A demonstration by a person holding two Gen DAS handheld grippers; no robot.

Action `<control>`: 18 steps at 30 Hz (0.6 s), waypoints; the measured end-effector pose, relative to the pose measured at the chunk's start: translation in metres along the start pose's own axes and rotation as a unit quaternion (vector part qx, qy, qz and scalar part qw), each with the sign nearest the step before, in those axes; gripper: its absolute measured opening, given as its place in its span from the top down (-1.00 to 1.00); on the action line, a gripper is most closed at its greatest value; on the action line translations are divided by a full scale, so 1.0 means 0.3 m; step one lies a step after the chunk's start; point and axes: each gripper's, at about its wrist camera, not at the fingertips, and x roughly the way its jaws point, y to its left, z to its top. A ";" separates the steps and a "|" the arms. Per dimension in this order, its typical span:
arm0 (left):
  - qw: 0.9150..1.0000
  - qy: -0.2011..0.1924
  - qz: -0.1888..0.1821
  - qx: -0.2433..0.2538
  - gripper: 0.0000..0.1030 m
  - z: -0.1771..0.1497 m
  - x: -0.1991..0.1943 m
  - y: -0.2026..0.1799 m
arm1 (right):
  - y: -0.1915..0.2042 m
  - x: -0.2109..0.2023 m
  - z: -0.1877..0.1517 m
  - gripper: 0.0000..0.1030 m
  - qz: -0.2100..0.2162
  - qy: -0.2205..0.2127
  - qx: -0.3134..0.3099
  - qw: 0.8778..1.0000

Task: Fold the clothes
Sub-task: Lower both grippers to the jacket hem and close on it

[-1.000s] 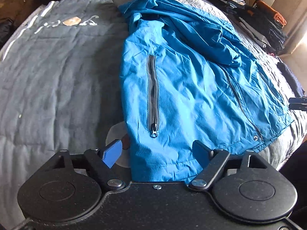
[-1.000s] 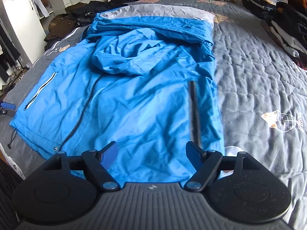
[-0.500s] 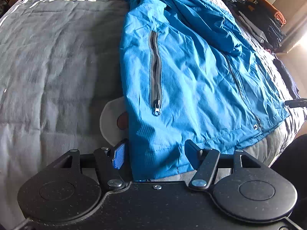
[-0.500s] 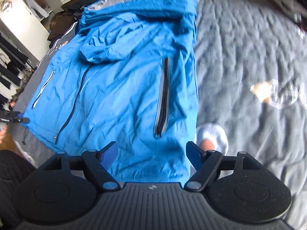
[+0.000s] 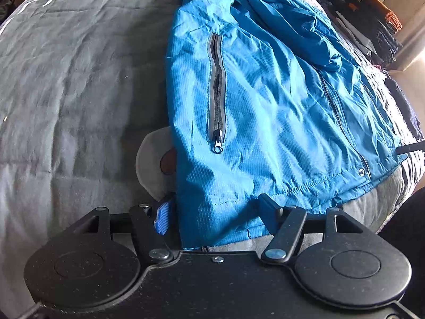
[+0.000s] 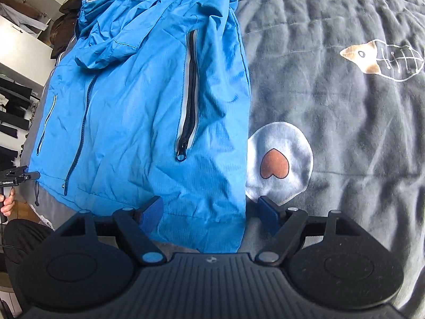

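A blue hooded jacket [image 5: 265,101] [image 6: 138,101] lies front up on a grey bedspread [image 5: 74,85], its hem toward me. My left gripper [image 5: 215,215] hovers over the hem's left corner. Its jaws are opening, with fabric between them that the pads do not press. One of its fingers [image 5: 162,216] sits at the jacket's side edge. My right gripper [image 6: 209,212] stands open over the hem's right corner. One of its fingers [image 6: 152,212] is above the fabric; the other is off it, over the bedspread [image 6: 345,111].
White circle prints with a heart [image 6: 279,162] [image 5: 155,164] lie beside each corner, and a fish print [image 6: 382,59] farther right. Dark clothes are stacked at the far right [image 5: 377,26]. The bed's near edge runs just under the hem. A person's hand [image 6: 8,203] holds the left gripper.
Both grippers came down closer to the hem. The right one swung toward the jacket's right corner and rolled. The left jaws stand a little narrower than a second ago.
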 end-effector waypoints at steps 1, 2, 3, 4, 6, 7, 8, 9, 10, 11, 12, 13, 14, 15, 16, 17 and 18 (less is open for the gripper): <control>1.000 0.000 0.000 0.000 -0.28 -0.001 0.002 -0.001 | -0.004 0.003 -0.003 -0.50 0.001 -0.001 0.003 1.000; 1.000 -0.001 0.000 0.001 -0.30 -0.001 0.004 -0.003 | -0.007 0.006 -0.004 -0.50 0.001 -0.001 0.007 1.000; 1.000 -0.001 0.000 0.001 -0.31 -0.002 0.006 -0.005 | -0.010 0.004 -0.004 -0.51 0.002 -0.002 0.008 1.000; 1.000 -0.001 0.000 0.003 -0.35 -0.003 0.009 -0.008 | -0.012 0.004 -0.005 -0.52 0.002 -0.002 0.007 1.000; 1.000 0.000 0.000 0.007 -0.42 -0.006 0.014 -0.014 | -0.013 0.009 -0.004 -0.58 0.002 0.002 0.005 1.000; 1.000 0.001 0.000 0.008 -0.46 -0.006 0.016 -0.016 | -0.010 0.013 -0.003 -0.67 0.003 0.006 0.002 1.000; 1.000 0.002 -0.001 0.009 -0.47 -0.006 0.017 -0.017 | -0.002 0.018 -0.002 -0.75 0.004 0.010 -0.006 1.000; 1.000 0.002 -0.002 0.009 -0.47 -0.006 0.018 -0.017 | 0.011 0.025 -0.003 -0.96 0.002 0.015 -0.019 1.000; 1.000 0.002 -0.003 0.008 -0.47 -0.006 0.017 -0.015 | 0.024 0.032 -0.003 -1.00 -0.001 0.021 -0.032 0.999; 1.000 0.002 -0.004 0.007 -0.47 -0.006 0.016 -0.013 | 0.037 0.039 -0.003 -1.00 -0.004 0.027 -0.044 0.999; 1.000 0.001 -0.004 0.006 -0.47 -0.006 0.016 -0.012 | 0.050 0.046 -0.004 -1.00 -0.007 0.032 -0.057 0.998; 1.000 0.001 -0.004 0.007 -0.47 -0.006 0.017 -0.013 | 0.061 0.051 -0.004 -1.00 -0.010 0.036 -0.065 0.997; 1.000 0.002 -0.005 0.008 -0.47 -0.005 0.017 -0.014 | 0.065 0.052 -0.003 -1.00 -0.013 0.034 -0.063 0.997; 1.000 0.002 -0.006 0.008 -0.47 -0.004 0.018 -0.014 | 0.068 0.051 -0.002 -1.00 -0.015 0.030 -0.059 0.998; 1.000 0.003 -0.007 0.008 -0.44 -0.003 0.019 -0.013 | 0.065 0.047 -0.001 -1.00 -0.013 0.023 -0.052 0.998; 1.000 0.003 -0.009 0.006 -0.44 -0.001 0.018 -0.011 | 0.060 0.041 0.000 -1.00 -0.010 0.014 -0.043 0.999; 1.000 0.002 -0.012 0.003 -0.44 0.000 0.017 -0.008 | 0.055 0.037 0.001 -1.00 -0.005 0.008 -0.033 0.999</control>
